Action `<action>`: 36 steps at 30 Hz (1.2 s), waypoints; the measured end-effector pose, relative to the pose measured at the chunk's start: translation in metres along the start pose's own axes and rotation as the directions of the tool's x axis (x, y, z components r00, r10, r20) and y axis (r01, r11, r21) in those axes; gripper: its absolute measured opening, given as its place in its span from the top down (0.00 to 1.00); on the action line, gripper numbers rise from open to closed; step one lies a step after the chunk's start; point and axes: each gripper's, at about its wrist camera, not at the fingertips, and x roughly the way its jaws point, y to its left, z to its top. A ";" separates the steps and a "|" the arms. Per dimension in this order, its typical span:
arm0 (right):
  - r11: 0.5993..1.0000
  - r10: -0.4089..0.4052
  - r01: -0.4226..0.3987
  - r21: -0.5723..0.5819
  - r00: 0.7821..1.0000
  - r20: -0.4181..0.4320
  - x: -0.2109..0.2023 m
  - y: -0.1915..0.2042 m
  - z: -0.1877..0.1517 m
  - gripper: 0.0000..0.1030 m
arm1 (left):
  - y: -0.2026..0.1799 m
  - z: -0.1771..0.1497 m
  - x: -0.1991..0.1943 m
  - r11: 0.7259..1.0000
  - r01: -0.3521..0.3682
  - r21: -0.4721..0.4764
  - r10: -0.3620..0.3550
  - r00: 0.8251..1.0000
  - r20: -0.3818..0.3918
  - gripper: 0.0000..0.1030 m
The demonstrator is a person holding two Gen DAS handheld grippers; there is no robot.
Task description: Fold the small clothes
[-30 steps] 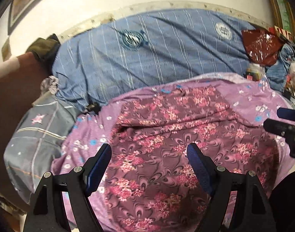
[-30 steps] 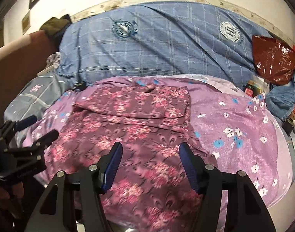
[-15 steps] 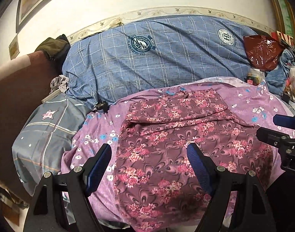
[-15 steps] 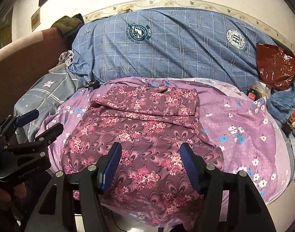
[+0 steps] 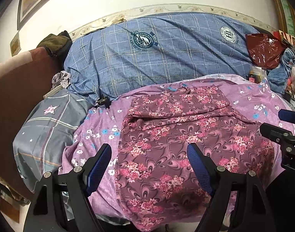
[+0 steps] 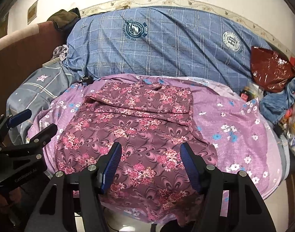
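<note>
Maroon floral garment point(image 5: 176, 145) spread on the lilac flowered sheet point(image 6: 234, 135) of a bed, its far end already folded over toward the blue checked pillow point(image 5: 166, 54). Thin, limp cloth, judged light and prone to slide and wrinkle; best pinched at a near corner or hem. Left gripper point(image 5: 149, 166) and right gripper point(image 6: 150, 166) hover above the garment's near half, jaws released, holding nothing
</note>
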 end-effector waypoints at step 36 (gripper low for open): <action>0.972 0.009 0.029 0.233 0.987 -0.160 0.046 -0.092 -0.039 0.37 | 0.096 -0.094 0.087 0.967 -0.193 -0.165 0.127 0.930 -0.346 0.22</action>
